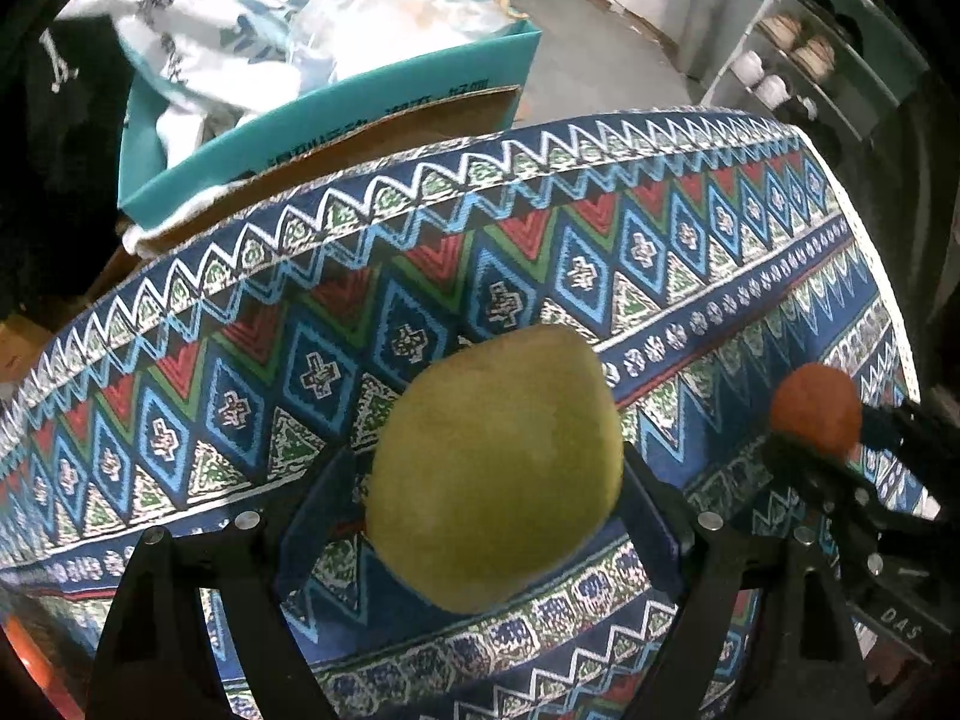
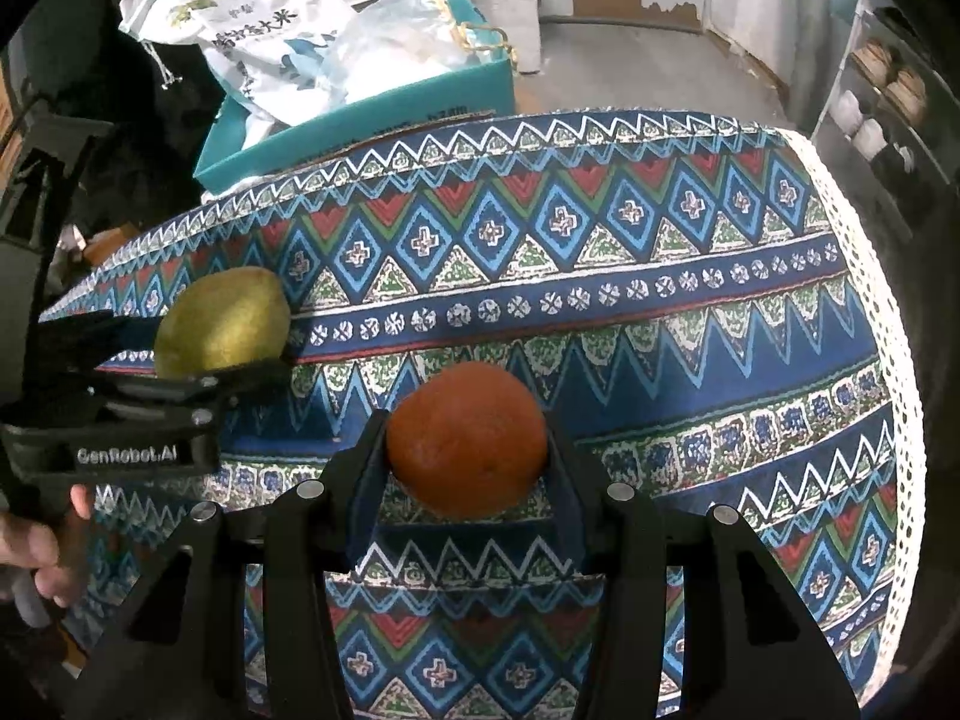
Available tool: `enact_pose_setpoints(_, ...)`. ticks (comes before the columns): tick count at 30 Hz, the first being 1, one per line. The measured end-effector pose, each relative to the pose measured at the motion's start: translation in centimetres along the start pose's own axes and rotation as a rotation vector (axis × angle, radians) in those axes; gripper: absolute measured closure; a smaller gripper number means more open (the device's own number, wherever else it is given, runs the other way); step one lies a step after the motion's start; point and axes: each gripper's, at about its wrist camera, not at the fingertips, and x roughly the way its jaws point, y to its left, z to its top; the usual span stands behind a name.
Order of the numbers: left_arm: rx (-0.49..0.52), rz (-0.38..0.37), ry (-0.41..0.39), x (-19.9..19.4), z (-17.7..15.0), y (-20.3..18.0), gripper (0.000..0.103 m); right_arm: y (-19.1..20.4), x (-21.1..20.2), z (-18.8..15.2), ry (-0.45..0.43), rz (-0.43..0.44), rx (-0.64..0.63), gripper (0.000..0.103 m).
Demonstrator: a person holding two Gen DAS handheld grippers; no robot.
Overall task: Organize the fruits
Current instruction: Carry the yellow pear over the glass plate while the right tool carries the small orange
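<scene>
A large yellow-green pear lies on the patterned tablecloth between the fingers of my left gripper. The pads stand close beside its flanks without visibly pressing, so the left gripper is open around it. The right wrist view shows the same pear at the left, resting on the cloth inside that gripper. My right gripper is shut on an orange, with a pad on each side of it, over the middle of the tablecloth. The orange also shows at the right edge of the left wrist view.
A teal box stuffed with white printed bags stands behind the table's far edge. A shelf with cups is at the back right. A person's hand grips the left tool's handle. The cloth's white lace hem marks the table's right edge.
</scene>
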Motion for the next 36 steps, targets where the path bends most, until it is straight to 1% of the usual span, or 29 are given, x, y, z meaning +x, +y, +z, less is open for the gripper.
enact_pose_setpoints(1, -0.006, -0.005, -0.014, -0.1, 0.0, 0.1, 0.016, 0.0, 0.0, 0.0, 0.001, 0.001, 0.0, 0.055)
enact_pose_setpoints(2, -0.011, -0.014, -0.023, -0.2, 0.1, 0.3, 0.02, 0.1, 0.0, 0.0, 0.001, 0.001, -0.001, 0.055)
enact_pose_setpoints(3, -0.015, -0.026, -0.029, -0.3, 0.0, 0.4, 0.022, 0.2, 0.0, 0.0, 0.001, 0.0, -0.005, 0.055)
enact_pose_setpoints(4, -0.012, -0.042, -0.034, -0.5, 0.0, 0.5, 0.026, 0.2, 0.0, 0.0, 0.0, 0.0, -0.006, 0.055)
enact_pose_setpoints(5, -0.005, -0.055, -0.036, -0.6, 0.0, 0.4, 0.032, 0.3, -0.1, 0.0, 0.0, 0.0, -0.005, 0.055)
enact_pose_setpoints(6, 0.002, -0.059, -0.036, -0.7, -0.1, 0.5, 0.032, 0.3, -0.1, 0.0, -0.001, 0.001, -0.004, 0.055)
enact_pose_setpoints(10, 0.022, -0.029, -0.041, -0.8, -0.4, -0.3, 0.033, 0.6, -0.4, 0.1, -0.006, 0.001, -0.005, 0.055)
enact_pose_setpoints(15, 0.01, -0.026, -0.031, -1.2, -1.6, -0.3, 0.033, 1.3, -1.0, 0.1, -0.014, 0.007, -0.02, 0.055)
enact_pose_setpoints(24, 0.001, -0.005, -0.046, -2.8, -3.4, 0.1, 0.033, 2.4, -2.5, 0.0, -0.036, 0.021, -0.039, 0.055)
enact_pose_setpoints(27, 0.008, 0.006, -0.047, -3.7, -3.8, 0.1, 0.033, 2.9, -3.0, 0.0, -0.043, 0.029, -0.047, 0.055)
enact_pose_setpoints(36, -0.002, 0.044, -0.094, -8.0, -4.8, 1.4, 0.033, 4.9, -4.7, 0.1, -0.072, 0.054, -0.083, 0.055)
